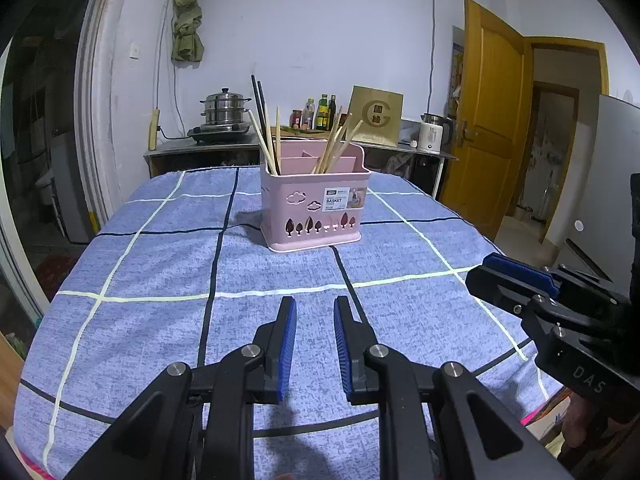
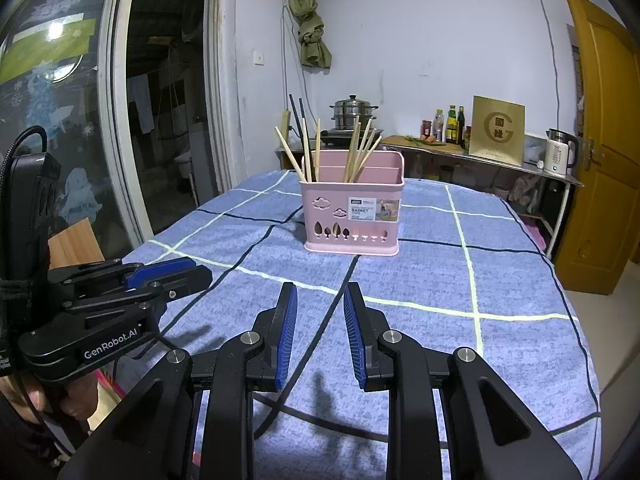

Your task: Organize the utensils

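A pink basket (image 1: 316, 204) stands upright on the far half of a table covered with a blue checked cloth (image 1: 160, 280), well ahead of both grippers. Wooden chopsticks (image 1: 334, 146) lean in 2 bunches inside it, one at its left end and one nearer the middle, and 2 dark chopsticks (image 1: 258, 100) rise tallest from the left bunch. The basket's front carries a white label and cut-out clouds and trees.

The left gripper (image 1: 315, 308) hovers low over the near part of the cloth with its jaws apart and nothing between the blue pads (only cloth shows in the gap). The right gripper (image 2: 320, 294) hovers the same way, jaws apart and empty, pointed toward the basket. Each gripper appears at the edge of the other's view: the right one comes in from the right side of the left wrist view, the left one from the left side of the right wrist view, so the 2 sit side by side.

Behind the table, a counter along the wall holds a steel steamer pot (image 1: 224, 110), several bottles (image 1: 320, 112), a square gold box (image 1: 376, 116) and a white kettle (image 1: 434, 132). A yellow wooden door (image 1: 492, 120) stands open at the right.
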